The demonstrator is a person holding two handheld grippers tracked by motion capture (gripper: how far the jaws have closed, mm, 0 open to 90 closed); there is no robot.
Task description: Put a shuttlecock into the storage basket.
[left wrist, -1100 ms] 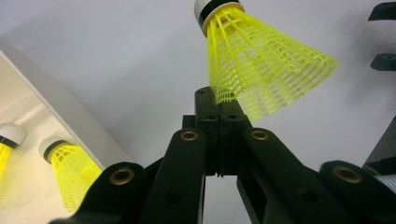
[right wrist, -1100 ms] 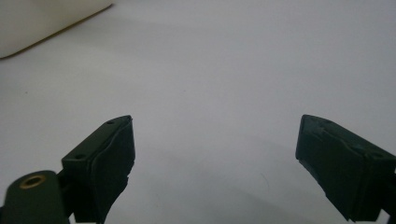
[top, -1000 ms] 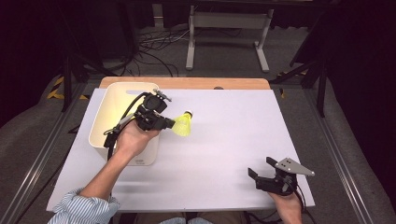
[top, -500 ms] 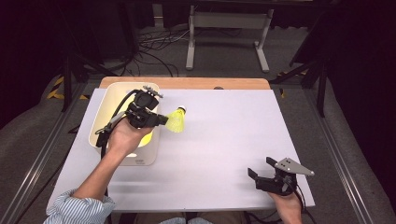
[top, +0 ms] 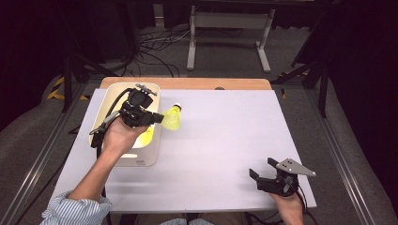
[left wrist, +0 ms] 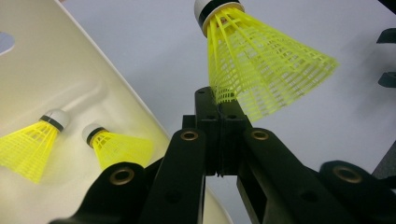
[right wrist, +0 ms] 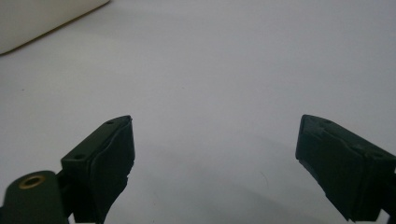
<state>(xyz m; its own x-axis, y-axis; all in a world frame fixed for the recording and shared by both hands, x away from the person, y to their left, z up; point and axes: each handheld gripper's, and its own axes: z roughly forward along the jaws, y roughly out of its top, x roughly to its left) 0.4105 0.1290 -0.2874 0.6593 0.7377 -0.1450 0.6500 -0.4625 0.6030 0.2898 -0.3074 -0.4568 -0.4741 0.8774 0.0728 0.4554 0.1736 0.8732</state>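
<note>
The left gripper (top: pixel 157 118) is closed tight on the edge of a yellow birdie (top: pixel 172 118) (held over the right rim of the tub (top: pixel 151 157), on the left side of the table (top: pixel 225 140)). Two more birdies (left wrist: pixel 32 144) lie in the tub. The right gripper (top: pixel 258 176) rests near the right corner, wide open, holding nothing.

The right gripper (right wrist: pixel 215 158) looks along its two black jaws, which rise from the bottom edge and stand wide apart — nothing lies between them. Their inner pads (right wrist: pixel 114 168) are dark and slightly ragged at the edges. Beneath and beyond them spreads the pale grey table surface (right wrist: pixel 224 70) (bare here). At the upper left corner sits the edge of a cream-coloured tray (right wrist: pixel 42 18) — well apart from the jaws.
</note>
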